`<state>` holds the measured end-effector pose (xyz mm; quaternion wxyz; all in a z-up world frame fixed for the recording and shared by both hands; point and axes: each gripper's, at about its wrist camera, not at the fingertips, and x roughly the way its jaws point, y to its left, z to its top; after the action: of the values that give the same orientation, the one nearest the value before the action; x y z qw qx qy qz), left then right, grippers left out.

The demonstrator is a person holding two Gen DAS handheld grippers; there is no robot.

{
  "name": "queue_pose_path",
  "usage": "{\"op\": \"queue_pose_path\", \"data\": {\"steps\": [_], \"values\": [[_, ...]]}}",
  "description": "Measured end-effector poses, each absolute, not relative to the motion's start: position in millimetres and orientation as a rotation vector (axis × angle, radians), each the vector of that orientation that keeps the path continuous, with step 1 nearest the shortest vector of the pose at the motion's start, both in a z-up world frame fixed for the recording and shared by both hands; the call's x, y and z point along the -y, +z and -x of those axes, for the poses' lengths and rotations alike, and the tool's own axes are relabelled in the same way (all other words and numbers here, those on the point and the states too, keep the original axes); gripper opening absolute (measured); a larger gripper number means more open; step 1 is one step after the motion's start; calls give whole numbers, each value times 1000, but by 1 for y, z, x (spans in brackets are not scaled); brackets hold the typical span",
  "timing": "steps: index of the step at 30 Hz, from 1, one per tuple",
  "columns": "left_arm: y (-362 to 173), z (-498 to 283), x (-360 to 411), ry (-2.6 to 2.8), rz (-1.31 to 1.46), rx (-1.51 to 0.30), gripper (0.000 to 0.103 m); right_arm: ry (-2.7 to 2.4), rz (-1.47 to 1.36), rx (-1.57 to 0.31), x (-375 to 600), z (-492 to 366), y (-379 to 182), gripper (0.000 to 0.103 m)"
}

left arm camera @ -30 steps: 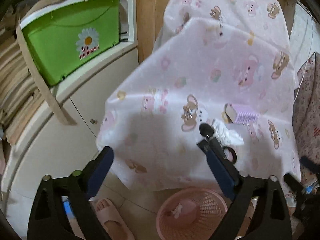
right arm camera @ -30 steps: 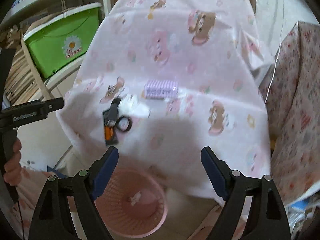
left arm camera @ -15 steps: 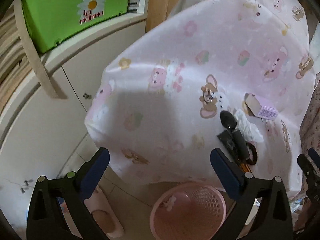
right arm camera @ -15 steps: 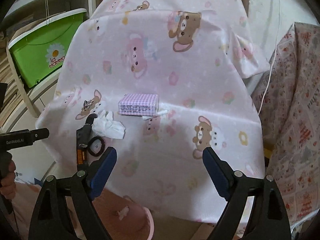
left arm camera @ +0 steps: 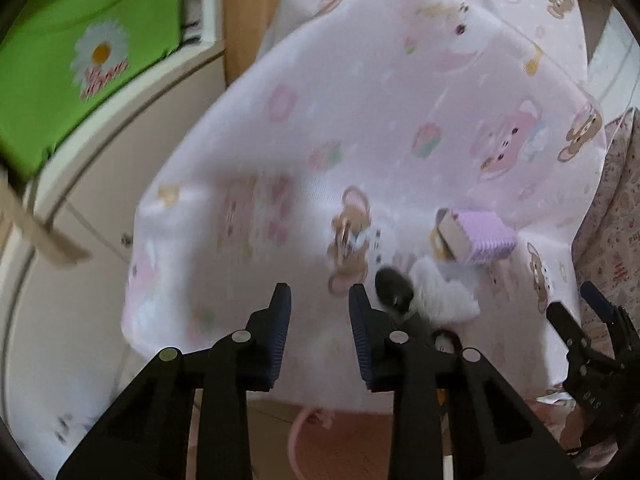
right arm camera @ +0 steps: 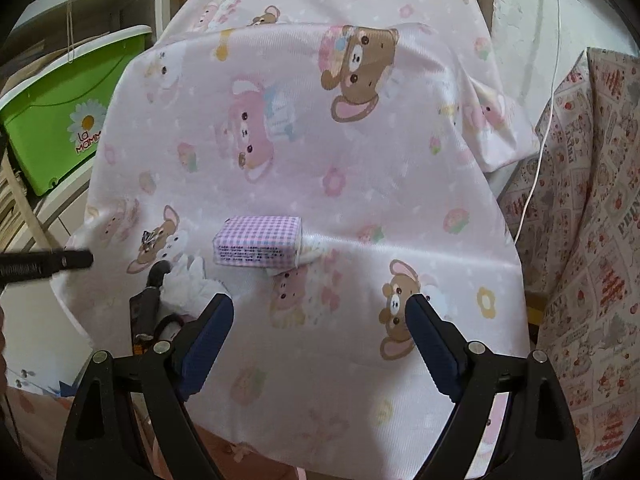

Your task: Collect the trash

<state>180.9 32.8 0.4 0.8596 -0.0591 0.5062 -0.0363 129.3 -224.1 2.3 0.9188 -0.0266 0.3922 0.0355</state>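
Note:
On the pink bear-print cloth (right arm camera: pixel 360 184) lie a crumpled white tissue (right arm camera: pixel 188 284), a purple checked box (right arm camera: pixel 258 246) and a black tool (right arm camera: pixel 150 300). My right gripper (right arm camera: pixel 320 308) hangs open over the cloth, just in front of the box, with nothing between its fingers. The left wrist view is blurred. There my left gripper (left arm camera: pixel 319 300) has its jaws closing on nothing, still apart, over the cloth's near edge. The black tool (left arm camera: pixel 394 288), the tissue (left arm camera: pixel 444 292) and the box (left arm camera: pixel 480 236) lie just to its right. A pink basket (left arm camera: pixel 316 440) stands on the floor below.
A green bin (right arm camera: pixel 60 112) with a daisy print sits on a white shelf at the left. A small metal clip (right arm camera: pixel 149 238) lies left of the box. A second, red-patterned cloth (right arm camera: pixel 592 240) covers something at the right. A white cable (right arm camera: pixel 540 152) hangs between them.
My left gripper's jaws have narrowed from wide apart and it has swung over the cloth. My right gripper has moved forward, so the box and tissue lie closer to it.

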Motion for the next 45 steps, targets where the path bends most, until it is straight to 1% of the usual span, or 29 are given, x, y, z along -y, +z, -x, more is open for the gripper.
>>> {"op": "queue_pose_path", "data": {"steps": [1, 4, 12, 16, 21, 23, 24, 25, 26, 27, 30, 36, 42, 45], "values": [[2, -185, -32, -88, 126, -1058, 34, 74, 48, -812, 224, -131, 2, 89], [-2, -195, -32, -123, 176, -1057, 36, 72, 31, -814, 226, -135, 3, 89], [-27, -226, -37, -138, 325, -1156, 36, 42, -1, -815, 224, -148, 4, 89], [-35, -239, -24, -78, 233, -1159, 35, 55, -78, -847, 224, -157, 1, 89], [-42, -246, -10, -75, 176, -1181, 35, 47, -66, -849, 222, -161, 0, 89], [-42, -246, -3, -66, 121, -1170, 31, 42, -61, -851, 223, -162, -1, 89], [-42, -247, -1, -74, 105, -1172, 27, 41, -63, -852, 224, -162, -2, 89], [-43, -247, 2, -75, 94, -1171, 19, 38, -65, -853, 225, -161, -2, 89], [-43, -247, 2, -64, 84, -1165, 16, 33, -67, -853, 227, -161, -3, 89], [-42, -245, 3, -55, 71, -1154, 15, 28, -66, -852, 228, -161, -3, 89], [-34, -239, 5, -68, 56, -1126, 2, 12, -61, -846, 233, -160, -1, 89], [-11, -223, 3, -72, 44, -1053, 2, 15, -74, -829, 240, -156, 4, 89], [-1, -204, -18, -86, 103, -1058, 2, 35, -100, -834, 240, -152, 5, 89], [9, -186, -18, -39, 72, -971, 2, 81, -100, -844, 231, -151, 5, 89]]}}
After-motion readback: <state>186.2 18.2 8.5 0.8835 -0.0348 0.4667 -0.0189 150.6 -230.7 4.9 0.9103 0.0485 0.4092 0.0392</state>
